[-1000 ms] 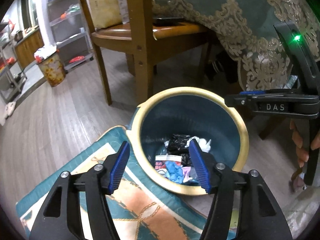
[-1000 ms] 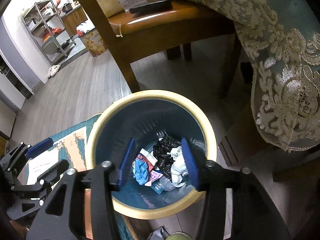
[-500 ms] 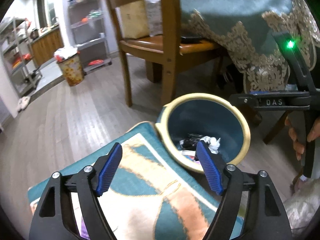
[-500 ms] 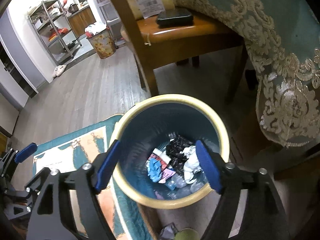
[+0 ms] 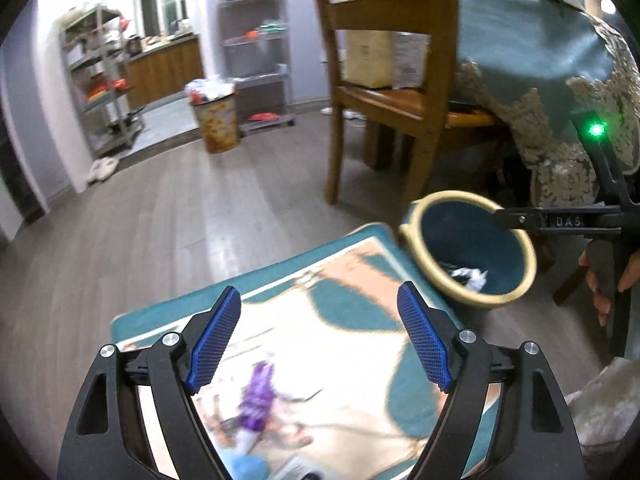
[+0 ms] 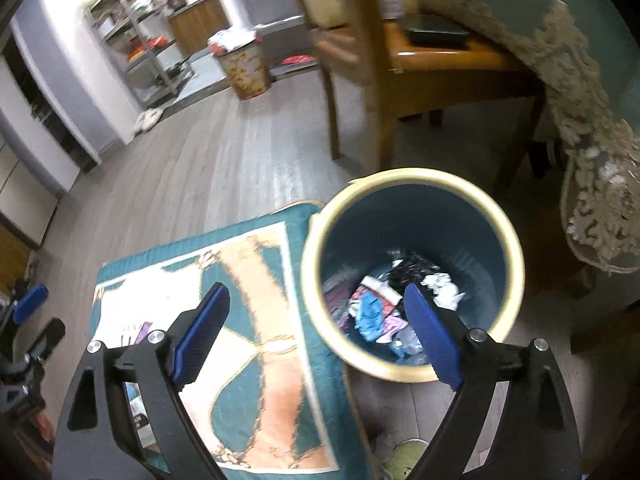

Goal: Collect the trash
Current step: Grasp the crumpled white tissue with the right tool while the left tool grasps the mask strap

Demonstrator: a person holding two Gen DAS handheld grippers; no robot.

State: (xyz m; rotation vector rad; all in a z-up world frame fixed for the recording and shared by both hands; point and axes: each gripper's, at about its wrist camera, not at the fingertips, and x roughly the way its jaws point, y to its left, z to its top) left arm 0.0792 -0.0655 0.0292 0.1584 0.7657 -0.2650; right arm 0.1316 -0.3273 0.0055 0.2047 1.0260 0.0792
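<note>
So right now both tools are empty with the jaws spread wide: the left tool (image 5: pixel 320 344) and the right tool (image 6: pixel 316 332) have both just been opening, nothing between the pads. The bin (image 6: pixel 412 178) sits on the floor at the corner of the teal mat (image 5: pixel 360 308), next to the chair (image 5: pixel 384 92), with a heap of scraps in the bottom. Next job looks like the purple wrapper (image 5: pixel 256 396) lying on the mat, right under the left tool. It's blurry, so I can't say what it's made of. Tip: come down steep, keep the jaws wide until they straddle it, and pinch the scrap only, not the mat.
</note>
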